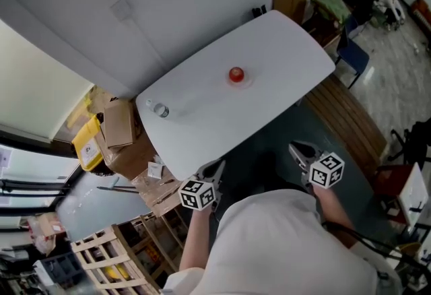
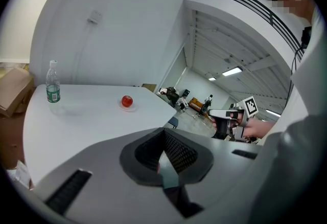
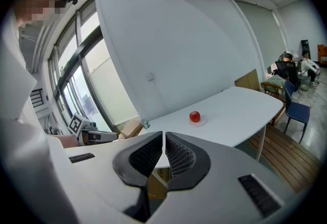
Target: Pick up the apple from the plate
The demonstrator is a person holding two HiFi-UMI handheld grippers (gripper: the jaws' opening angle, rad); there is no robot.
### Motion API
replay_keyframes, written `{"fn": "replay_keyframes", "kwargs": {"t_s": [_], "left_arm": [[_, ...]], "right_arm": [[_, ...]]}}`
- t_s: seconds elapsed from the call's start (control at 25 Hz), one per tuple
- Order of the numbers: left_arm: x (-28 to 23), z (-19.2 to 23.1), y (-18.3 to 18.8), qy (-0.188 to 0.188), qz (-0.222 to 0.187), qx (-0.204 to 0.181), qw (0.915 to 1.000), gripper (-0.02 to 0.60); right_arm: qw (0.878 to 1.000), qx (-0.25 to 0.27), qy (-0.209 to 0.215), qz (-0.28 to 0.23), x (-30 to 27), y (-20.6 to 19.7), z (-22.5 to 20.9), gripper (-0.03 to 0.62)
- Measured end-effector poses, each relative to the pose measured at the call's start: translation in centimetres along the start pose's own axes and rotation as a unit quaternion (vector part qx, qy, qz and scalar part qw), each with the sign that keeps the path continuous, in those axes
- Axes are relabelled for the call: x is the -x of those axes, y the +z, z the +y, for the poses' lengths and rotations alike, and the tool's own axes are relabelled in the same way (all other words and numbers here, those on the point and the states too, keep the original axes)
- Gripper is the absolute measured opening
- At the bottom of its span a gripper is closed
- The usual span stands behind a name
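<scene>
Left gripper [image 1: 214,167] and right gripper [image 1: 300,150] both clamped closed, empty, off the table [image 1: 283,51] edge; apple [image 1: 236,74] sits on plate [image 1: 246,81], well apart.

In the head view we find the table [image 1: 283,51] bare from its near edge to the apple [image 1: 236,74]; 1 bottle [image 1: 160,110] stands well apart at its 8 o'clock.

The person wears a white shirt [image 1: 283,246]. A black cable [image 1: 350,236] runs beside it. The left gripper [image 1: 215,168] and right gripper [image 1: 300,150] are grey with dark bumpy pads [image 3: 180,155]. Each has a white cube [image 1: 197,194] with black square marks.
</scene>
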State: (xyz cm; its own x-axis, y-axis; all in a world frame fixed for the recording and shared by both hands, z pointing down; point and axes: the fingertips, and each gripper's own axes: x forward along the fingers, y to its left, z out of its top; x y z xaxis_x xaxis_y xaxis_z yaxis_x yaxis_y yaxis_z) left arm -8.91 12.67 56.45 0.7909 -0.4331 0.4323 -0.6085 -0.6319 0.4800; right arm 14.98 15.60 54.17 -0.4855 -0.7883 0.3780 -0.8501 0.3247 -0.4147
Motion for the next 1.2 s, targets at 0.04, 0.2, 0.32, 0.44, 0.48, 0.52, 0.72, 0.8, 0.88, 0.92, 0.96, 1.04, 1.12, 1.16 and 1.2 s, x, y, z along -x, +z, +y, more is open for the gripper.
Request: {"fn": "replay_keyframes", "kwargs": {"t_s": [0.04, 0.2, 0.32, 0.44, 0.48, 0.52, 0.72, 0.8, 0.88, 0.92, 0.96, 1.04, 1.12, 1.16, 1.2], "left_arm": [[-0.6, 0.1, 0.4, 0.005, -0.001, 0.0, 1.0, 0.002], [-2.9, 0.4, 2.5, 0.029, -0.015, 0.006, 0.9995, 0.002], [-4.7, 0.6, 3.7, 0.045, -0.023, 0.01, 0.9987, 0.002], [-6.6, 0.6, 4.7, 0.058, -0.028, 0.014, 0.9978, 0.002], [-7.2, 0.6, 5.0, 0.063, -0.029, 0.015, 0.9975, 0.002], [-7.8, 0.5, 5.4, 0.067, -0.031, 0.017, 0.9971, 0.002], [-9.8, 0.3, 6.6, 0.09, -0.044, 0.029, 0.9945, 0.002], [-10.5, 0.2, 6.9, 0.096, -0.046, 0.033, 0.9937, 0.002], [-11.2, 0.2, 7.2, 0.101, -0.047, 0.036, 0.9931, 0.002], [-11.4, 0.2, 7.3, 0.104, -0.046, 0.038, 0.9928, 0.002], [-11.6, 0.2, 7.3, 0.106, -0.046, 0.039, 0.9925, 0.002], [-11.7, 0.3, 7.3, 0.112, -0.045, 0.042, 0.9918, 0.002], [-11.8, 0.5, 7.5, 0.116, -0.044, 0.044, 0.9913, 0.002], [-11.8, 0.6, 7.6, 0.117, -0.044, 0.045, 0.9911, 0.002], [-11.8, 0.8, 7.8, 0.118, -0.044, 0.045, 0.991, 0.002]], "right_arm": [[1.0, 0.0, 0.008, 0.003, -0.5, 0.5, -0.6, 0.04], [0.999, 0.0, 0.031, 0.013, -2.2, 2.3, -3.0, 0.04], [0.999, 0.004, 0.047, 0.016, -3.4, 3.7, -5.0, 0.04], [0.998, 0.009, 0.06, 0.022, -4.3, 5.1, -7.1, 0.04], [0.998, 0.011, 0.065, 0.024, -4.6, 5.5, -7.7, 0.04], [0.997, 0.012, 0.07, 0.027, -4.8, 5.9, -8.3, 0.04], [0.993, 0.018, 0.1, 0.054, -6.3, 6.7, -10.7, 0.04], [0.992, 0.022, 0.111, 0.062, -6.9, 7.0, -11.4, 0.04], [0.99, 0.025, 0.119, 0.07, -7.6, 7.3, -12.0, 0.04], [0.989, 0.025, 0.122, 0.073, -7.9, 7.4, -12.1, 0.04], [0.989, 0.024, 0.126, 0.076, -8.2, 7.4, -12.2, 0.04], [0.988, 0.023, 0.131, 0.079, -8.9, 7.5, -12.4, 0.04], [0.987, 0.019, 0.133, 0.085, -9.7, 7.5, -12.5, 0.04], [0.987, 0.018, 0.134, 0.088, -10.1, 7.6, -12.5, 0.04], [0.986, 0.019, 0.135, 0.091, -10.6, 7.6, -12.5, 0.04]]}}
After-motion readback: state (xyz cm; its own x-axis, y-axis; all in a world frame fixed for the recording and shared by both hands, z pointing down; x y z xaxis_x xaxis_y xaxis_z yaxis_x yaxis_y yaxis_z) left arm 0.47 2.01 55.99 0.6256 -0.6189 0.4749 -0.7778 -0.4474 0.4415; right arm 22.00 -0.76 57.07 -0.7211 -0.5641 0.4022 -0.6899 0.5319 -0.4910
